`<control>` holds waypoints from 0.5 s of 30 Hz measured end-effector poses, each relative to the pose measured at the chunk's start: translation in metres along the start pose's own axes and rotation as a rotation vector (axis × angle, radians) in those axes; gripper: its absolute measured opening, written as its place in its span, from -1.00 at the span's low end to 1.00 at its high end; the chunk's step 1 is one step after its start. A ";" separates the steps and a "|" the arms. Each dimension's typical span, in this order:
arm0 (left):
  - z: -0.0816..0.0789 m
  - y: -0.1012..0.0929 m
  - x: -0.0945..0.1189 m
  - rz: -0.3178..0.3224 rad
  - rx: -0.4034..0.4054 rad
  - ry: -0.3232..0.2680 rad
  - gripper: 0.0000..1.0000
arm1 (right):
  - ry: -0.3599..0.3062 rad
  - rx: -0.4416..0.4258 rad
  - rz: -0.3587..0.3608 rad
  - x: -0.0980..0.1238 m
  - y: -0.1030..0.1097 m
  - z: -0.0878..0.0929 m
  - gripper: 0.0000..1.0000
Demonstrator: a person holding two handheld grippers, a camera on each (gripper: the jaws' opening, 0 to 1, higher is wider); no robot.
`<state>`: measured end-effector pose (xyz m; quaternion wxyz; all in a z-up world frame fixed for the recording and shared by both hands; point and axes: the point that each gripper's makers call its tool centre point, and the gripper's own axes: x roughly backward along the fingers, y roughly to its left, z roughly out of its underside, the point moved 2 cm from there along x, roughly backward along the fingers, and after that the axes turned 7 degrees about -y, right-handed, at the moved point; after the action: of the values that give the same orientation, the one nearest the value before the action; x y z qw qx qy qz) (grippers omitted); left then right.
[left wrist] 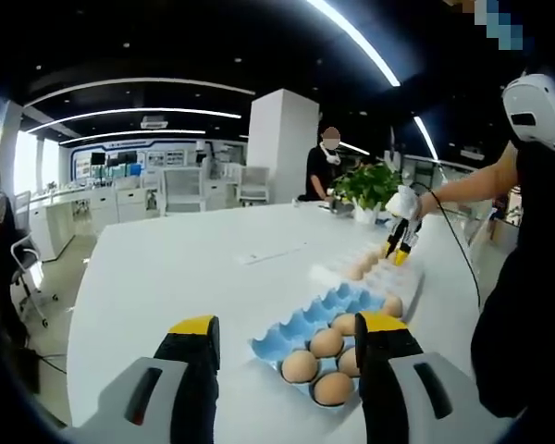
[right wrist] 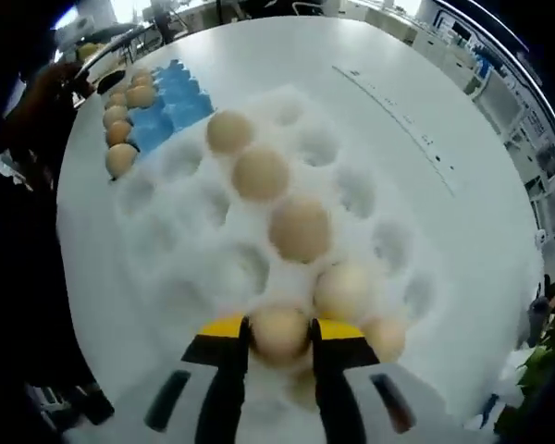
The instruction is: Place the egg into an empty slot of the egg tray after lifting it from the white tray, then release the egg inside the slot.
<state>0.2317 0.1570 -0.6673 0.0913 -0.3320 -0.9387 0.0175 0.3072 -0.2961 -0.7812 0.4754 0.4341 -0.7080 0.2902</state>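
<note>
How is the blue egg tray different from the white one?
The blue tray is bright blue; the white tray is plain white. In the right gripper view, the blue tray lies farther off and the white tray sits just beyond the jaws, where the right gripper closes around an egg. Both hold brown eggs and have empty cups.

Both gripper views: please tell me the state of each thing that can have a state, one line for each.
Left gripper: open, fingers apart, holding nothing, above the table.
Right gripper: fingers on both sides of an egg in the white tray; grip cannot be confirmed.
White tray: partly filled, several slots empty.
Blue egg tray: partly filled, empty slots remain.
</note>
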 end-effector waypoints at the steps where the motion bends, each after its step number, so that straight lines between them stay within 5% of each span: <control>1: 0.000 -0.001 0.000 0.002 0.001 0.001 0.19 | 0.000 0.010 -0.004 0.000 0.001 0.000 -0.43; 8: -0.007 -0.002 -0.007 0.010 -0.011 -0.013 0.17 | 0.070 -0.041 0.067 -0.001 0.001 -0.001 -0.46; 9: -0.007 -0.002 -0.007 0.010 -0.011 -0.015 0.17 | 0.063 -0.092 0.094 -0.001 0.001 -0.001 -0.47; 15: -0.002 0.001 -0.002 0.005 -0.001 -0.011 0.17 | -0.029 -0.084 0.153 0.011 0.003 -0.001 -0.49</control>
<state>0.2343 0.1567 -0.6655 0.0859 -0.3343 -0.9383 0.0189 0.3035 -0.2979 -0.7711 0.4591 0.3626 -0.7576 0.2894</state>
